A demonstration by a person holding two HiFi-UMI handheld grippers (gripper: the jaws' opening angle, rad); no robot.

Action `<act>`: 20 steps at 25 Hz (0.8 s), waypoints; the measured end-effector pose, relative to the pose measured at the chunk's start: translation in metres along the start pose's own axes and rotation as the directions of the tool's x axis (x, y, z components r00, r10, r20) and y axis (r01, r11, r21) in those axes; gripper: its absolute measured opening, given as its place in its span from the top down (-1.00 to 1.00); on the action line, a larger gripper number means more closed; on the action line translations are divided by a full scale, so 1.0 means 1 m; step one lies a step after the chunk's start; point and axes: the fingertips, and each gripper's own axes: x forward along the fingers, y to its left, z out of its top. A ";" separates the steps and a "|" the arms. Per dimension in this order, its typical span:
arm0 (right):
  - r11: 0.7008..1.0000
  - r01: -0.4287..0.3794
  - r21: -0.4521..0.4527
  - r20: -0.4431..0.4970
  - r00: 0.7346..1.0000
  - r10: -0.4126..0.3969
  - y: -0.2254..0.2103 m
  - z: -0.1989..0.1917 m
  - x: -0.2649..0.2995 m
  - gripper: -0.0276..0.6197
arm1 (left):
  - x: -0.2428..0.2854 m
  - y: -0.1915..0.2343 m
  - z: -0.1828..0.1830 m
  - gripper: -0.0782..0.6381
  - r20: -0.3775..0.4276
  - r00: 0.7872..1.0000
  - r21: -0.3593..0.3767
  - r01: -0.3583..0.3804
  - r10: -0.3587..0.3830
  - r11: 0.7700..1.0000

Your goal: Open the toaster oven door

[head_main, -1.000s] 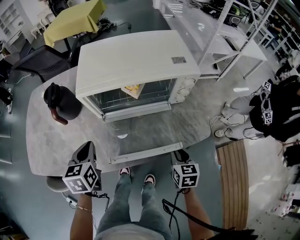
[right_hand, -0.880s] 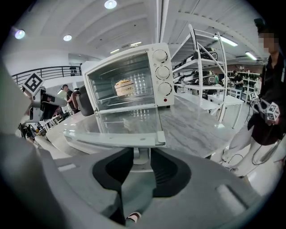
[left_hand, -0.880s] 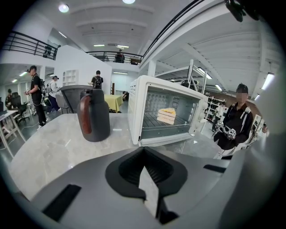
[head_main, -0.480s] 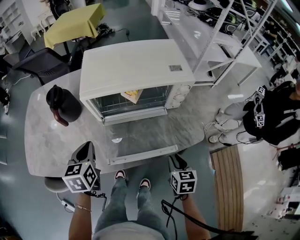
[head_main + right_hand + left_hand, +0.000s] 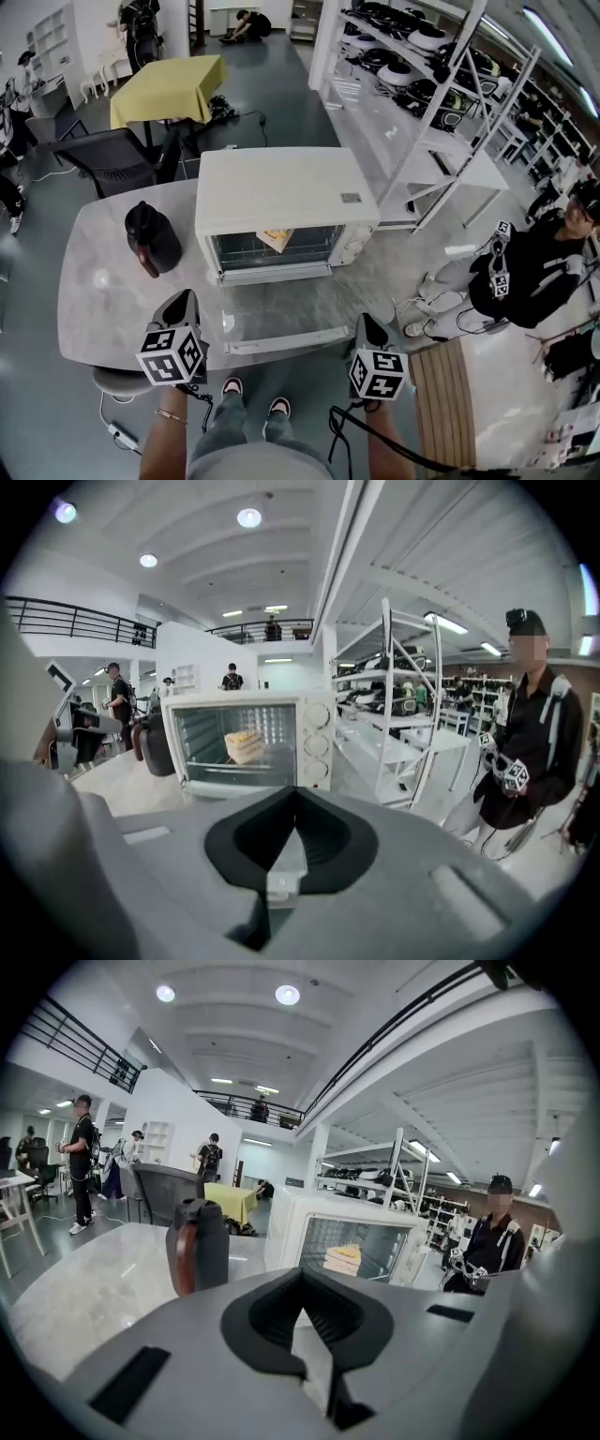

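The white toaster oven (image 5: 281, 197) stands on the grey marble table (image 5: 103, 291). Its glass door (image 5: 281, 319) lies folded down flat, handle (image 5: 286, 341) toward me. A yellow slice of food (image 5: 275, 236) sits on the rack inside. My left gripper (image 5: 180, 305) hovers at the table's front edge, left of the door, jaws together and empty. Just off the handle's right end, my right gripper (image 5: 368, 328) is closing its jaws on nothing. The right gripper view faces the oven (image 5: 248, 738) past that gripper (image 5: 286, 855). The left gripper (image 5: 314, 1335) points at the oven (image 5: 356, 1241).
A black jug (image 5: 152, 236) stands on the table left of the oven. A person in black (image 5: 534, 267) holding marker cubes stands on the floor at the right. White shelving (image 5: 422, 112) rises behind the oven; a yellow-covered table (image 5: 169, 80) and a dark chair (image 5: 112, 155) lie beyond.
The head view has tilted up and pulled back, so more of the room shows. The door stays down. My right gripper has drawn slightly back from the handle's right end.
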 end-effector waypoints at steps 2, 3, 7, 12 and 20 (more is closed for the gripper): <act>1.000 0.008 -0.002 0.061 0.998 -0.008 0.004 0.030 -0.005 0.90 | -0.003 -0.001 0.016 0.77 0.037 0.999 -0.001 0.007 -0.007 1.000; 1.000 0.011 -0.003 0.087 0.996 -0.010 0.006 0.043 -0.007 0.90 | -0.005 -0.001 0.023 0.77 0.056 0.998 -0.001 0.011 -0.011 1.000; 1.000 0.026 0.004 0.171 0.985 -0.026 0.010 0.083 -0.015 0.90 | -0.008 -0.003 0.052 0.77 0.129 0.991 0.001 0.030 -0.030 1.000; 0.998 0.051 0.048 0.228 0.972 -0.061 0.009 0.109 -0.021 0.90 | -0.011 -0.006 0.075 0.77 0.181 0.982 0.011 0.057 -0.058 0.998; 0.994 0.086 0.064 0.212 0.972 -0.097 0.011 0.109 -0.015 0.90 | -0.005 -0.005 0.080 0.77 0.178 0.981 0.028 0.074 -0.077 0.997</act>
